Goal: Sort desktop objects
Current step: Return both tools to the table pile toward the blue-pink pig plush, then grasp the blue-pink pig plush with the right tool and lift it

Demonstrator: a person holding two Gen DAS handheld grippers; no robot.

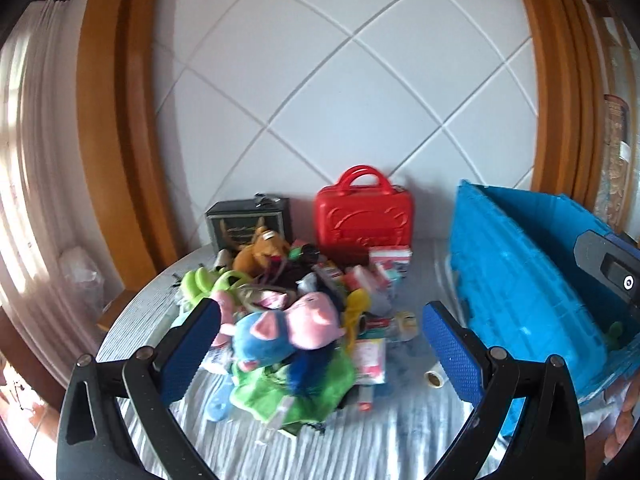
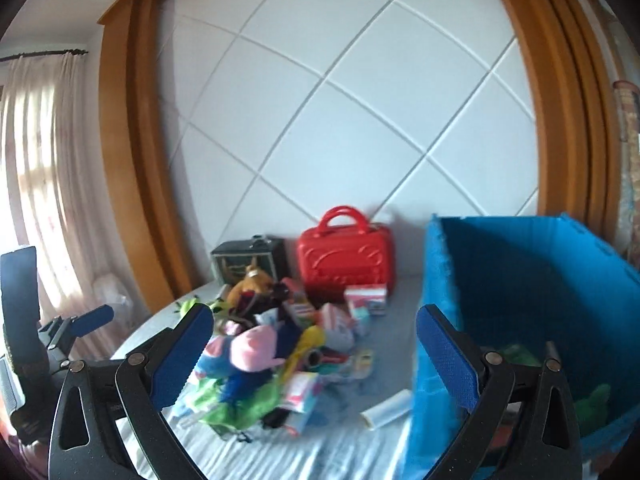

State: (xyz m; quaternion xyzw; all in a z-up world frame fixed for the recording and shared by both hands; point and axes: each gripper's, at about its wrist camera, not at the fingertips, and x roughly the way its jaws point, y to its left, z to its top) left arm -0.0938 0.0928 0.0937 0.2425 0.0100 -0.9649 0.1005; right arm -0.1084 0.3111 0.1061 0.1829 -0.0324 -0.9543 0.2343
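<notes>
A heap of toys and small packets lies mid-table: a blue and pink pig plush [image 1: 280,332] [image 2: 244,350], a green cloth [image 1: 296,392], a brown plush [image 1: 262,252] and a white roll [image 2: 386,402]. A blue crate [image 1: 520,276] [image 2: 532,280] stands at the right with green items inside. My left gripper [image 1: 320,340] is open and empty above the heap's near side. My right gripper [image 2: 314,354] is open and empty, its right finger by the crate's near wall. The left gripper also shows at the left edge of the right wrist view [image 2: 86,320].
A red toy suitcase [image 1: 364,216] [image 2: 346,262] and a dark box [image 1: 248,222] stand at the back against the white tiled wall. The table [image 1: 360,440] has a pale striped cloth. A curtain [image 1: 32,160] hangs at the left.
</notes>
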